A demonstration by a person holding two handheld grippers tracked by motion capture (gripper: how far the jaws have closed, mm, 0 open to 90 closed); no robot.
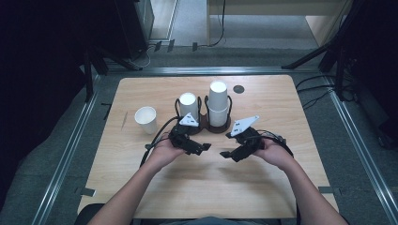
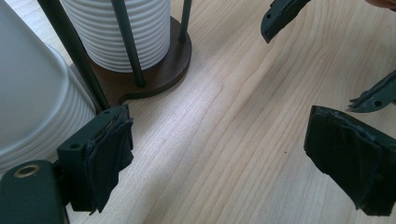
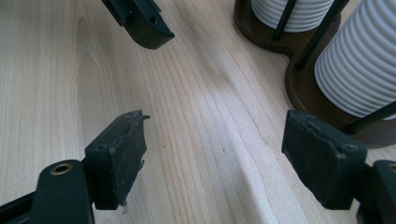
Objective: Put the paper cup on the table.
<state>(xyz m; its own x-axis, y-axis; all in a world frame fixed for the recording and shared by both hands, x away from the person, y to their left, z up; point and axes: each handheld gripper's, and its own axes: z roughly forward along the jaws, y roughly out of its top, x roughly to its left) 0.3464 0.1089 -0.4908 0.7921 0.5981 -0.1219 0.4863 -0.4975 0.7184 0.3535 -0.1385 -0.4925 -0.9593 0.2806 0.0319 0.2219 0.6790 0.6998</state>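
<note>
high view: we are looking down and forward over the whole table (image 1: 141, 197) from above | left gripper view: we are riding low, close to the wood, facing the brown cup stand (image 2: 154, 74) | right gripper view: we are sitting equally close, sharing that stand (image 3: 299, 56) and the tabletop grain

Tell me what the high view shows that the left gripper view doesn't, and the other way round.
The high view takes in the loose paper cup standing left of the cup holder, the dark round spot near the table's far edge, and the person's forearms. The left gripper view gives a close look at the ridged cup walls and the worn black pads of the open left hand-held gripper. Both share the wooden table, the holder with its cups, and the right hand-held gripper.
</note>
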